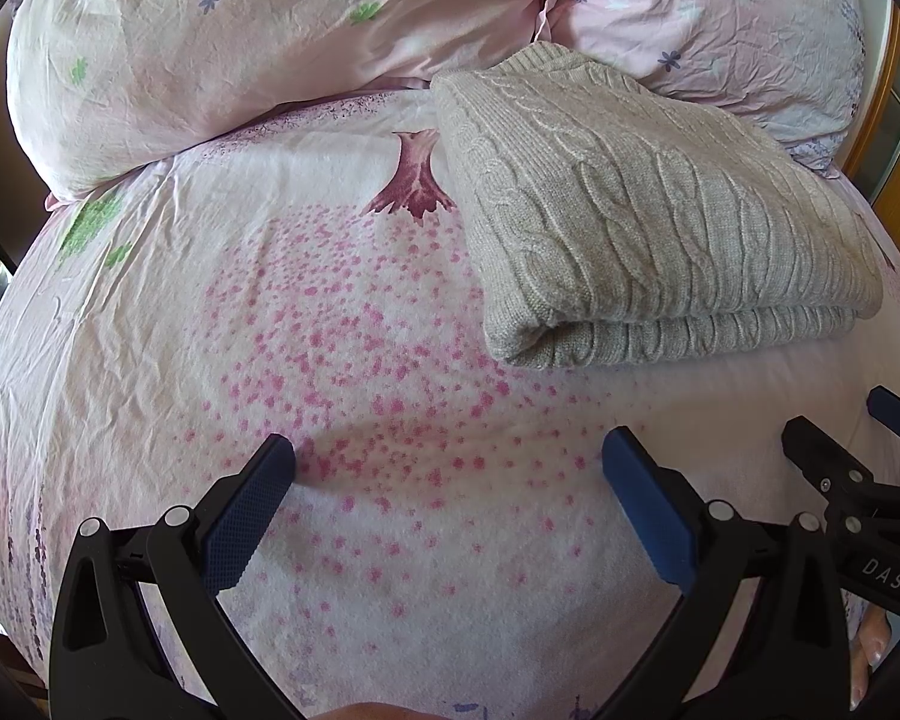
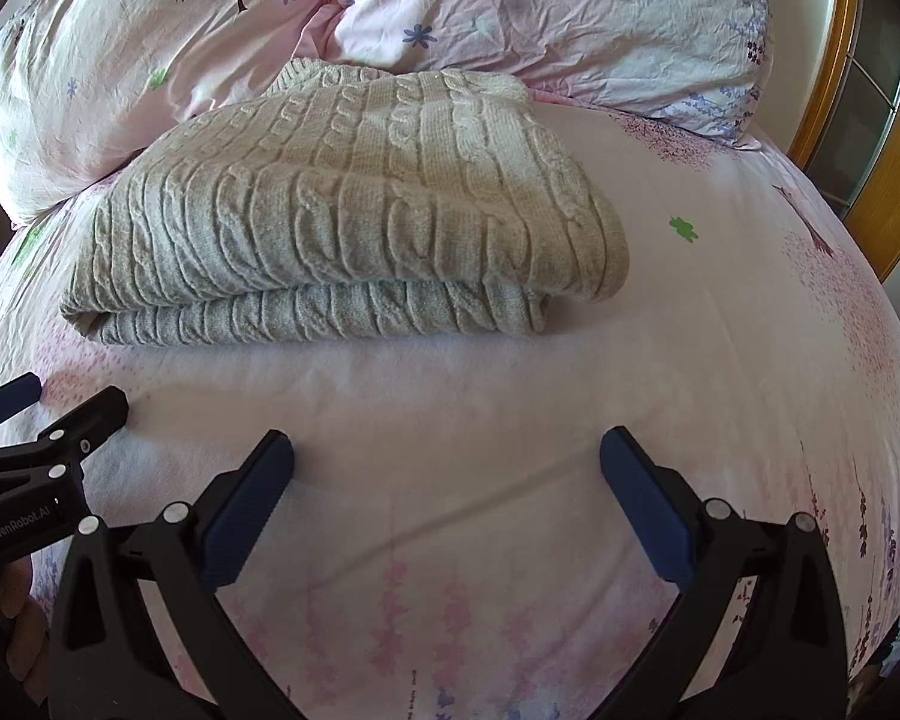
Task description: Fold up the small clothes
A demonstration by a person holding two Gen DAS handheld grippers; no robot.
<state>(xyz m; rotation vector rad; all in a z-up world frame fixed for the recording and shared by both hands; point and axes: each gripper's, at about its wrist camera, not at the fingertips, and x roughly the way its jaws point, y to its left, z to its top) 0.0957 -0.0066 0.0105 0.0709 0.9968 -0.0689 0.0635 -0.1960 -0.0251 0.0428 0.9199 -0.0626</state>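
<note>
A beige cable-knit sweater lies folded in a thick rectangle on the bed, its folded edge toward me; it also shows in the right wrist view. My left gripper is open and empty, low over the sheet, short of the sweater and to its left. My right gripper is open and empty, just in front of the sweater's near edge. The right gripper shows at the right edge of the left wrist view, and the left gripper shows at the left edge of the right wrist view.
The bed sheet is pink with flower and tree prints. Two pillows lie behind the sweater, which touches them. A wooden headboard or frame stands at the far right.
</note>
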